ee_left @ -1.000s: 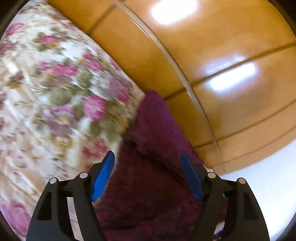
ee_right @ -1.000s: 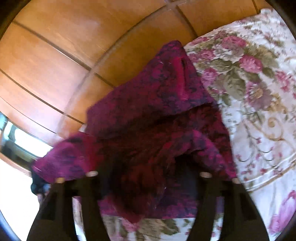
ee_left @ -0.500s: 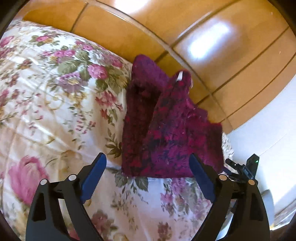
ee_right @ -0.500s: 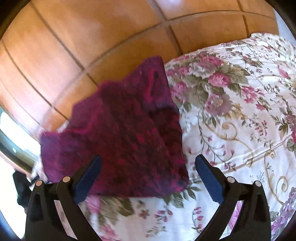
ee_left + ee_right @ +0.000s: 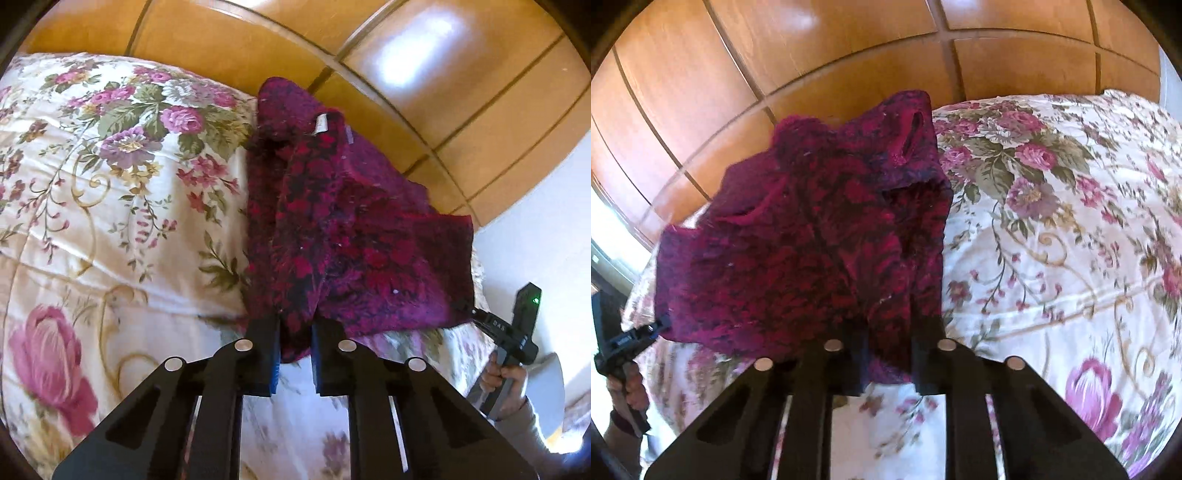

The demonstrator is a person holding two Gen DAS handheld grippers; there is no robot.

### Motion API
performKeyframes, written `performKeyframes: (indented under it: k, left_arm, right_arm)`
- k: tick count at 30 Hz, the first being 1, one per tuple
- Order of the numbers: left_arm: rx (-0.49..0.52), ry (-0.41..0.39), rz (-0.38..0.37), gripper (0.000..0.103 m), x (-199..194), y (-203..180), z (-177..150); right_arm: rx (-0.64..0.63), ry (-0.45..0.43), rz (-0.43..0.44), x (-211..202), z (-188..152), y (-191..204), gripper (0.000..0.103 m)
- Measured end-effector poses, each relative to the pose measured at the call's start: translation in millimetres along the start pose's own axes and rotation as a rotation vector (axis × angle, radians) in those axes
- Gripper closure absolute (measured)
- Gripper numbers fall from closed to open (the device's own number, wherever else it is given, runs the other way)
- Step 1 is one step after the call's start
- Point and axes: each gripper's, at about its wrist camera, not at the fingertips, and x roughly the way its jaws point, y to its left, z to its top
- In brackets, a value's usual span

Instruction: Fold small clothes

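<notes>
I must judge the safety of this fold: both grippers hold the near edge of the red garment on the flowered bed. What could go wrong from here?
1. The left gripper and right gripper each pinch only a little of the garment, so its near edge may slip out.
2. The garment lies bunched in uneven layers, so the fold may come out crooked.
3. It lies at the edge of the bedspread, so a push might send it off.

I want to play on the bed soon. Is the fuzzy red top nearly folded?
Partly. The red top lies bunched with one side already doubled over on the flowery bedspread. The left claw and right claw each pinch its near edge. Still left: fold it over, smooth it and let go.
</notes>
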Motion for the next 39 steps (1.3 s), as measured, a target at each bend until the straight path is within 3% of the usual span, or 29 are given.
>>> performKeyframes:
  k: [6,14,19,22,24,25,29,35,36,38,39]
  left_arm:
    - [0.05,0.013,-0.007,0.092,-34,-17,-27]
    - [0.016,0.095,0.032,0.092,-75,-12,-87]
    - [0.02,0.09,0.063,0.087,-73,-12,-91]
    - [0.065,0.084,0.109,0.077,-70,-16,-79]
    - [0.113,0.054,0.16,0.067,-71,-20,-65]
    - [0.121,0.042,0.168,0.06,-72,-21,-61]
    - [0.15,0.005,0.152,0.055,-72,-23,-37]
    - [0.196,0.025,0.121,0.053,-45,-35,-19]
    - [0.213,0.028,0.106,0.057,-44,-40,-18]
    - [0.285,0.015,0.112,0.085,-44,-52,-20]
    - [0.317,0.002,0.134,0.087,-45,-55,-22]
  right_arm:
    - [-0.016,0.001,0.045,-32,-29,21,0.091]
    - [0.011,0.094,0.077,-78,-100,25,0.092]
    - [0.008,0.132,0.04,-75,-114,23,0.091]
    - [-0.008,0.117,0.003,-69,-103,24,0.077]
    - [-0.033,0.084,-0.021,-70,-94,28,0.042]
    - [-0.044,0.057,-0.035,-71,-89,30,0.035]
    - [-0.114,-0.006,-0.087,-64,-66,45,0.027]
    - [-0.209,-0.032,-0.107,-37,-40,66,0.031]
    - [-0.229,-0.022,-0.112,-32,-38,71,0.044]
    - [-0.267,-0.001,-0.131,-27,-41,77,0.069]
    - [-0.285,0.0,-0.143,-26,-42,78,0.077]
